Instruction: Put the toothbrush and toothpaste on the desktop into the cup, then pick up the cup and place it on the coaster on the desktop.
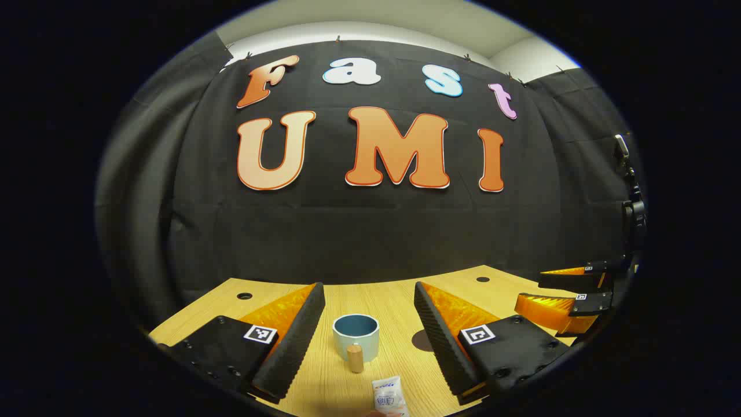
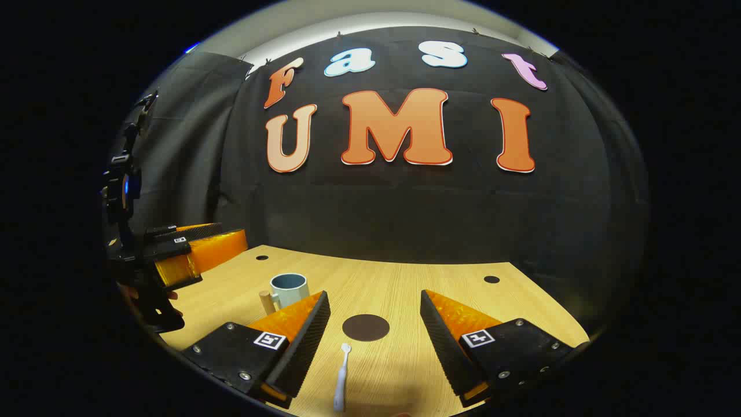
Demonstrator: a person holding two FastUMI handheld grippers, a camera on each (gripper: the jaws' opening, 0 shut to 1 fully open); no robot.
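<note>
Left gripper view: left gripper [image 1: 368, 324] jaws spread wide, nothing held, nothing touched. Ribbed pads [image 1: 292, 336], translucent faceted wedges behind them, square marker tags on flat plates. Cup [image 1: 355, 336] sits on the desktop [image 1: 388, 295] between the fingers, dead centre: round, pale glazed outside, darker blue inside, stubby wooden handle at 6 o'clock facing the camera. Toothpaste [image 1: 389, 397] just beyond the handle at 6 o'clock, apart from cup: small soft white tube with print, lower end cut off by the view's edge. Coaster [image 1: 421, 340] at 3 o'clock of cup, dark flat disc, partly hidden behind right finger. Right gripper [image 1: 564, 292] at far 3 o'clock, above the table edge, jaws parted, empty.

Right gripper view: own jaws wide, empty, clear of everything. Toothbrush [image 2: 340, 376] lies flat between the fingers at 6 o'clock, slim white handle, head pointing toward the coaster at 12 o'clock of it, small gap between. Cup at 10 o'clock, behind left finger. Desktop light wood grain with small round holes.
</note>
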